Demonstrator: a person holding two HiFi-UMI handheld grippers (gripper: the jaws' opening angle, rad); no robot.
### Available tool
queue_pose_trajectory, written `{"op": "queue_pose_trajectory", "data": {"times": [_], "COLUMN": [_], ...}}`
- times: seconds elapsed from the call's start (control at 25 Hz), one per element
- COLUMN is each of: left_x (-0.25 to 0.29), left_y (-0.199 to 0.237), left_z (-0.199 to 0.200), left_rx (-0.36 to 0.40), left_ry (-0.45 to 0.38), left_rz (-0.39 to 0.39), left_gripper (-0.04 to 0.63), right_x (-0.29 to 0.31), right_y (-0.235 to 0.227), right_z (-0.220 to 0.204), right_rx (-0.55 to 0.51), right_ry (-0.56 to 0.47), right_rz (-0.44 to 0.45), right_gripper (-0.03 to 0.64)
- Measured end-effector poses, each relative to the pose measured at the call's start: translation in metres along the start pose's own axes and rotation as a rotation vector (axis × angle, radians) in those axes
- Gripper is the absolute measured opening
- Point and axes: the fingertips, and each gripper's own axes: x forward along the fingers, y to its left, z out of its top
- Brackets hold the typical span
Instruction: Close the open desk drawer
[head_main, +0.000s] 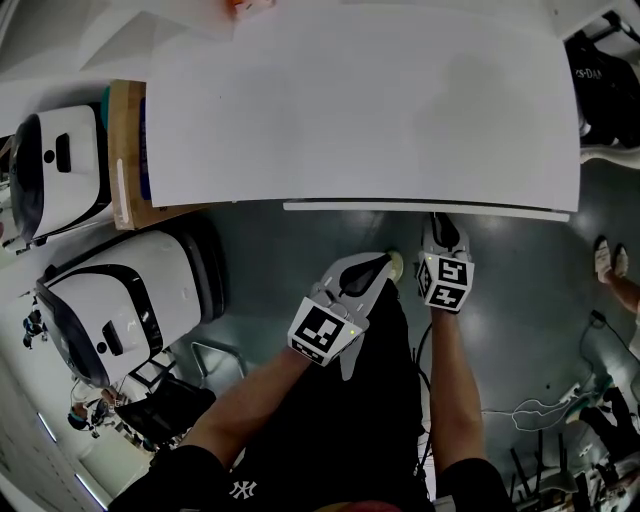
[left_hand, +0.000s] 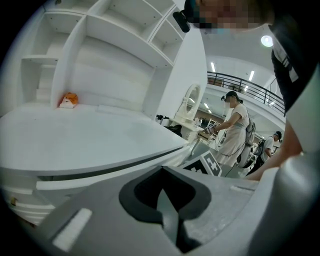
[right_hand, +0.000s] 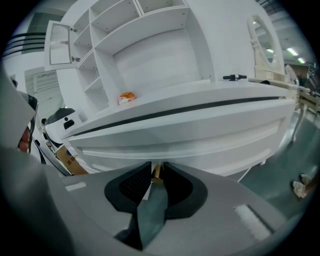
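The white desk (head_main: 360, 110) fills the upper head view. Its drawer front (head_main: 430, 207) shows as a thin strip just past the desktop's near edge. My right gripper (head_main: 440, 224) reaches up to that strip. In the right gripper view the drawer front (right_hand: 190, 132) lies straight ahead, and the right gripper (right_hand: 154, 179) is shut on a small brass knob (right_hand: 156, 171) at its tips. My left gripper (head_main: 376, 268) hangs lower, over the floor and away from the drawer, shut on nothing. Its shut jaws (left_hand: 163, 194) face the desk edge (left_hand: 75, 182).
Two white machines (head_main: 120, 300) (head_main: 60, 170) and a cardboard box (head_main: 125, 150) stand left of the desk. An orange object (right_hand: 127, 97) sits on the desktop under the shelving (right_hand: 140, 45). Cables (head_main: 540, 410) lie on the floor at right. A person (left_hand: 232, 130) stands beyond the desk.
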Motion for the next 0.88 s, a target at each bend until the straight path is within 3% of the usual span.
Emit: {"op": "queue_pose_trajectory", "data": {"times": [0.88], "left_x": [-0.008], "left_y": [0.018], "left_z": [0.002], "left_rx": [-0.025], "left_ry": [-0.009], "left_rz": [0.04], "left_gripper": [0.0], "right_x": [0.021], "right_y": [-0.005], "right_z": [0.019], "right_rx": [-0.004], "right_ry": [-0.006], "right_rz": [-0.013], "right_gripper": [0.105]}}
